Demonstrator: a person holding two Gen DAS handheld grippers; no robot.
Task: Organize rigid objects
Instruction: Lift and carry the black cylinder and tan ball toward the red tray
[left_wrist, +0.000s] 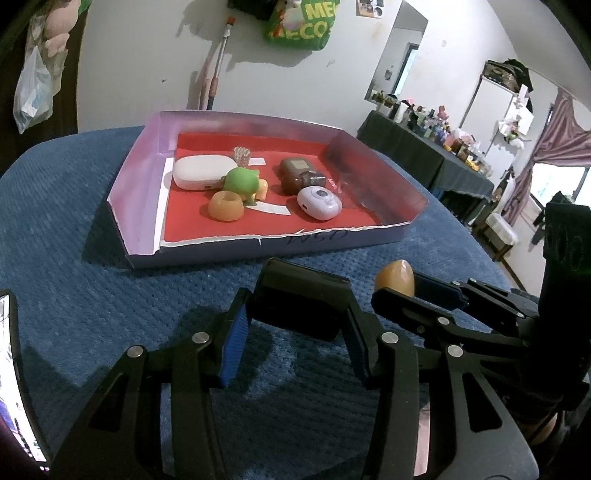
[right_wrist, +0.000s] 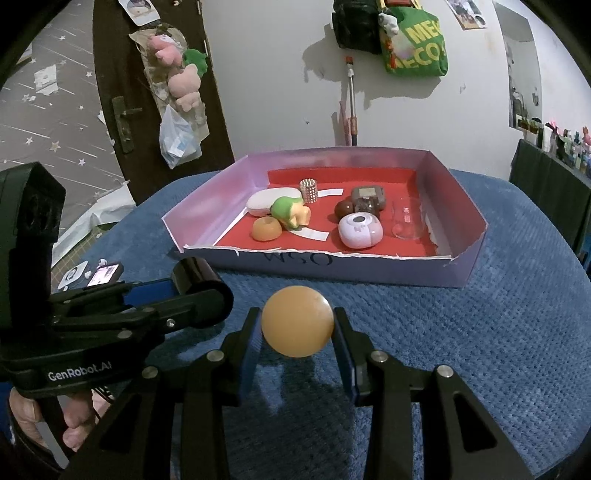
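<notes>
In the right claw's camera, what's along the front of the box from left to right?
Orange ring → green toy → lilac oval case → clear cup, all in the box.

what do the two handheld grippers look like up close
Both grippers are matte black linkage frames with silver round pivot bolts and blue ribbed pads lining the jaws. The left gripper carries white "GenRobot.AI" lettering on its body, readable in the right wrist view, below a boxy black housing. The right gripper matches it.
</notes>
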